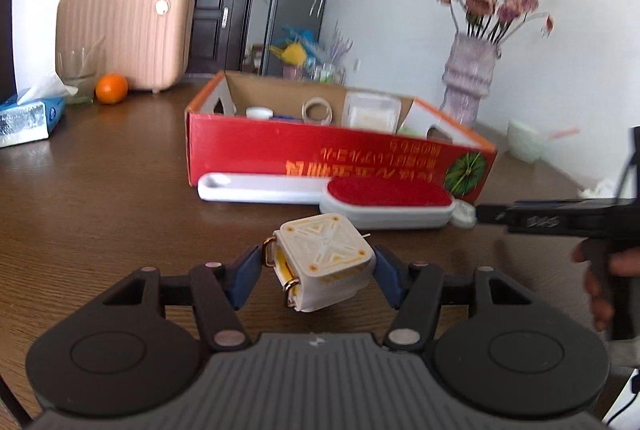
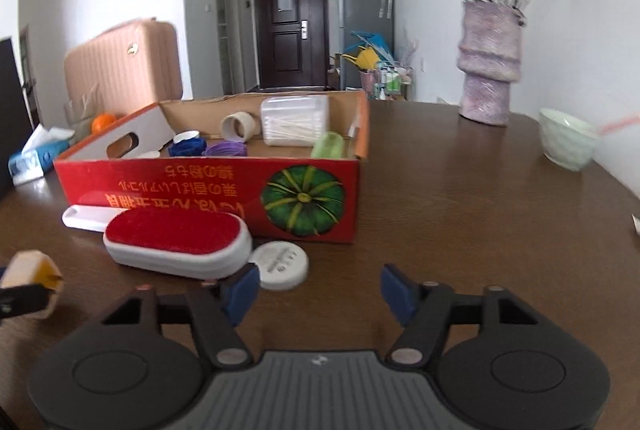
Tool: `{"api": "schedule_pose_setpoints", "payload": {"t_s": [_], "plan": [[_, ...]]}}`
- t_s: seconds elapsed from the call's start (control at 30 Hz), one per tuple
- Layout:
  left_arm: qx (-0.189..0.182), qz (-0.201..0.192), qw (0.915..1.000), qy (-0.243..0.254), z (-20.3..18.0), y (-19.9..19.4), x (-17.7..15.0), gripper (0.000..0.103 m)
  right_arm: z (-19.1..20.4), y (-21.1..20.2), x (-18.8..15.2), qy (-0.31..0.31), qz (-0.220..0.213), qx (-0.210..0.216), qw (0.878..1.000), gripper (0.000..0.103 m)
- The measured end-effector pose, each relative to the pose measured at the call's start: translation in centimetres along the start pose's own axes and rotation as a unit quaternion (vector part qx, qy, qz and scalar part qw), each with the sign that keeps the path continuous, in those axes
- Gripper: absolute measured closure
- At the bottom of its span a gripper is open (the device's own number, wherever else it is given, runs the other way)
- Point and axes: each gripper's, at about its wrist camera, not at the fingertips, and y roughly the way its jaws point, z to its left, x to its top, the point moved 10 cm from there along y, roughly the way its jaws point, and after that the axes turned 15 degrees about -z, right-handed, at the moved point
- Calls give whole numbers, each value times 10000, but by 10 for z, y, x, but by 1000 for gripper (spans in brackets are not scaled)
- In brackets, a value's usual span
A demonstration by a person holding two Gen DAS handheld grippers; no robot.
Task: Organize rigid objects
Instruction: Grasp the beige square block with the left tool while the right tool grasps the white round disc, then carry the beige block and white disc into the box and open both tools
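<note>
My left claw (image 1: 318, 270) grips a small, stiff, light cream box (image 1: 326, 262) by its sides; my right claw (image 2: 318, 294) hangs half-open, empty.

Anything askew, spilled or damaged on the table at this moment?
Nothing spilled or damaged. The red box stands with its print upside down to both cameras. The lint brush and white round lid lie loose outside it. The left gripper holds a cream cube tilted; the right gripper is empty.
</note>
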Motion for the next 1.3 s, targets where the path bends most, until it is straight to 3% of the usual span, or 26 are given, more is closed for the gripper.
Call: {"api": "schedule_pose_setpoints", "payload": {"t_s": [0.13,0.3,0.37,0.5,0.73,0.93,1.07,1.3], "plan": [[-53,-79,9994,342,-13,0,-1,41,16,14,-4,-106,216,156,9996,39],[-122,-113,9980,602,-21,-2,-4,41,16,27,-7,-32,371,53,9993,53],[-101,-74,9983,567,-20,-1,-5,41,14,31,-6,-36,353,-49,9994,65],[-16,-28,9986,524,-18,1,-6,41,12,24,-8,-12,336,-91,9994,66],[112,-22,9978,661,-16,-3,-7,41,4,-43,-20,276,32,-144,9995,66],[609,-157,9980,60,-2,-49,-10,41,0,-104,-35,185,-246,-430,9986,66],[927,-136,9953,227,5,-79,-7,41,16,-133,-37,-145,-398,-199,9989,66],[930,-355,9946,298,4,-114,18,41,42,-170,-25,-135,-678,267,9973,66]]}}
